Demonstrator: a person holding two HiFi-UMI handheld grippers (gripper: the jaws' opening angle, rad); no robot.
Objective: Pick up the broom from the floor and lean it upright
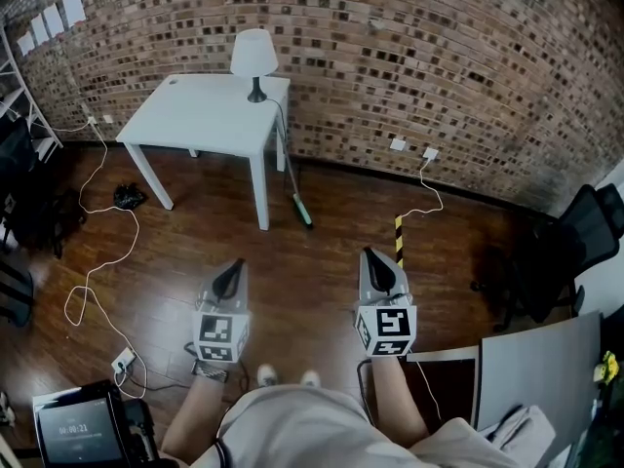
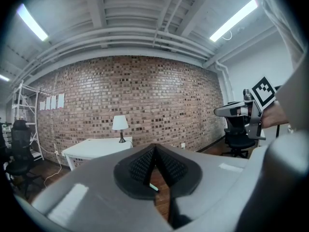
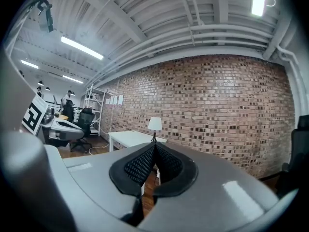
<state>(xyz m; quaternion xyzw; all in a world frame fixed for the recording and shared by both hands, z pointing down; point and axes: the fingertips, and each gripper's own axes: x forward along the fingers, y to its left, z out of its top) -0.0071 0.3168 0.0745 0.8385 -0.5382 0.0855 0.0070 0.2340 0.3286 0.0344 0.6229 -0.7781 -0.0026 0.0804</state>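
The broom [image 1: 290,174] has a thin pale handle and a green head [image 1: 303,211]. It stands tilted against the right side of the white table [image 1: 195,115], with its head on the wooden floor near the brick wall. My left gripper [image 1: 230,275] and right gripper [image 1: 378,267] hover side by side well short of it, both shut and empty. In the left gripper view the jaws [image 2: 154,150] meet at the tip, and a bit of the green head [image 2: 152,187] shows below them. The right gripper [image 3: 154,146] points toward the table, its pads closed together.
A white lamp [image 1: 253,61] stands on the table. White cables [image 1: 97,261] and a power strip [image 1: 123,362] lie on the floor at left. A yellow-black striped post [image 1: 398,237] stands ahead of the right gripper, with a black office chair [image 1: 575,232] at right.
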